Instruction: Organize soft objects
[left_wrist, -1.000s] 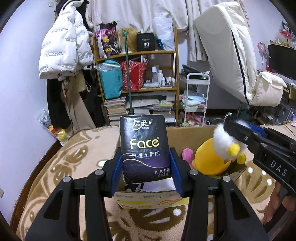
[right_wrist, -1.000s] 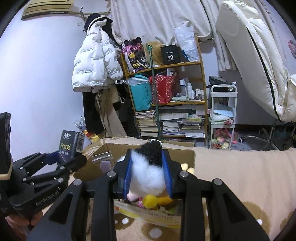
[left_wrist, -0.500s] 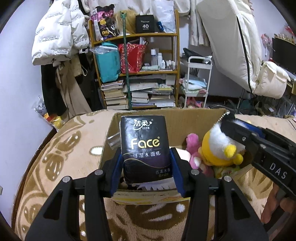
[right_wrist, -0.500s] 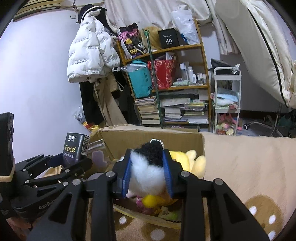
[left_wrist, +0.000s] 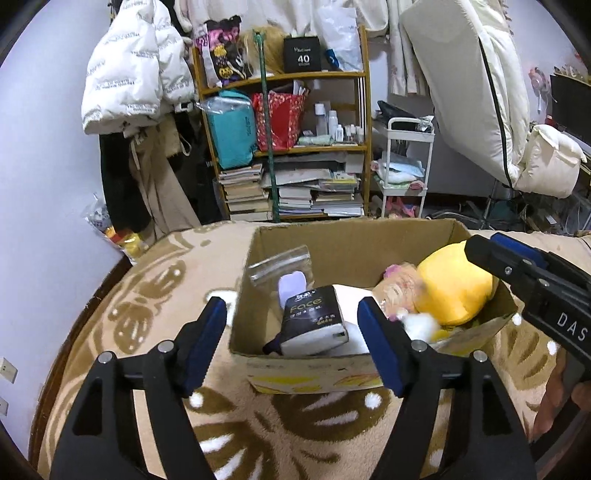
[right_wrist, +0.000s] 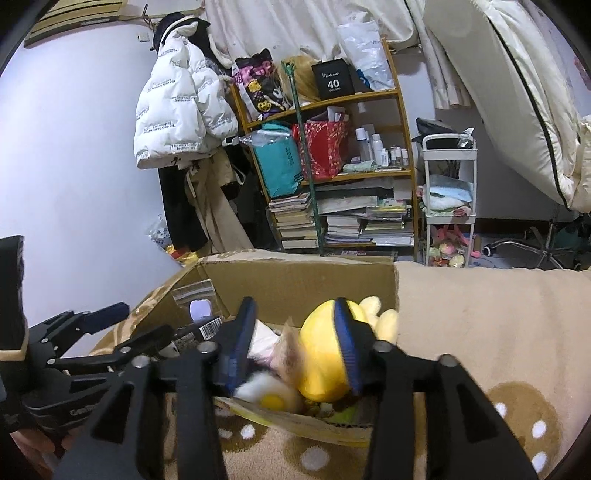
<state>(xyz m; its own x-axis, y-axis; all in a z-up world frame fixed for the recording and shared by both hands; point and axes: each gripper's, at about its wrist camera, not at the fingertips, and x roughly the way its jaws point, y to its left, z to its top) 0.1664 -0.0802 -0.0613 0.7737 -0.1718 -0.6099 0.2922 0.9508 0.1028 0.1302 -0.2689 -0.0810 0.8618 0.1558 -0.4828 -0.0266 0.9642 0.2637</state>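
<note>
Both claws stand spread, jaws having just been opening: my left claw (left_wrist: 291, 325) above the tissue pack (left_wrist: 314, 321), my right claw (right_wrist: 295, 343) above the small white plush (right_wrist: 266, 395), neither pad pressing on anything. The pack lies tilted inside the cardboard box (left_wrist: 332, 373); the plush, blurred, sits at the box's near edge beside the yellow plush (right_wrist: 325, 365). Handling, as I judge it: the pack is light and yielding under a slick wrapper, best pinched across its two broad faces; the plush is very light and compressible, best taken round its body. Count: one tissue pack, one white plush, one yellow plush, one pinkish plush (left_wrist: 400, 284) too blurred to read, one clear zip bag (left_wrist: 280, 269), one box, on the patterned blanket (left_wrist: 147, 295).
</note>
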